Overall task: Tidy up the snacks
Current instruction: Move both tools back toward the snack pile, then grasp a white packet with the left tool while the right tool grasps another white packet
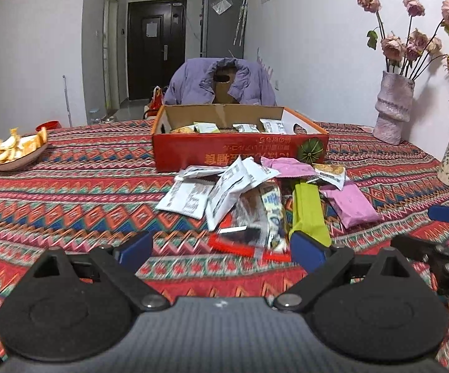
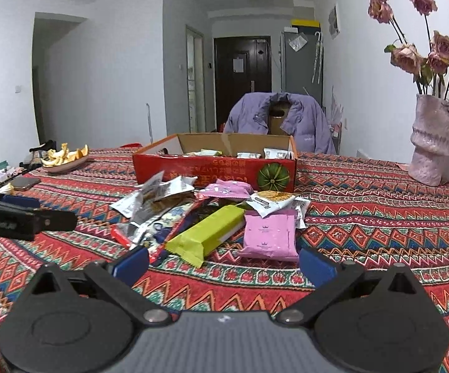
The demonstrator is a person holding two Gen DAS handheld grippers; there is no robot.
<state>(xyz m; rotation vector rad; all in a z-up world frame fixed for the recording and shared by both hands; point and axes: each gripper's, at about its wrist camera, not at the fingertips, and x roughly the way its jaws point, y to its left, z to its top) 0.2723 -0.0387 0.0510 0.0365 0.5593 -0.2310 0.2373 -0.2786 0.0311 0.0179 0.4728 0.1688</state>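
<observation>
Bare patterned surface [image 2: 364,205] lies open between both tongs and the snack pile [image 2: 212,217], and wide to its left and right. The red box [image 2: 215,168] stands just behind the pile, its top open. Vases [image 1: 394,108] crowd the far right edge; a peel dish [image 1: 16,152] sits far left

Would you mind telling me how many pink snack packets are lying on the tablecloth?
2. One pink packet lies nearest the right hand-held gripper, beside the green bar; the other pink packet lies against the red box. More may be hidden under the pile.
</observation>
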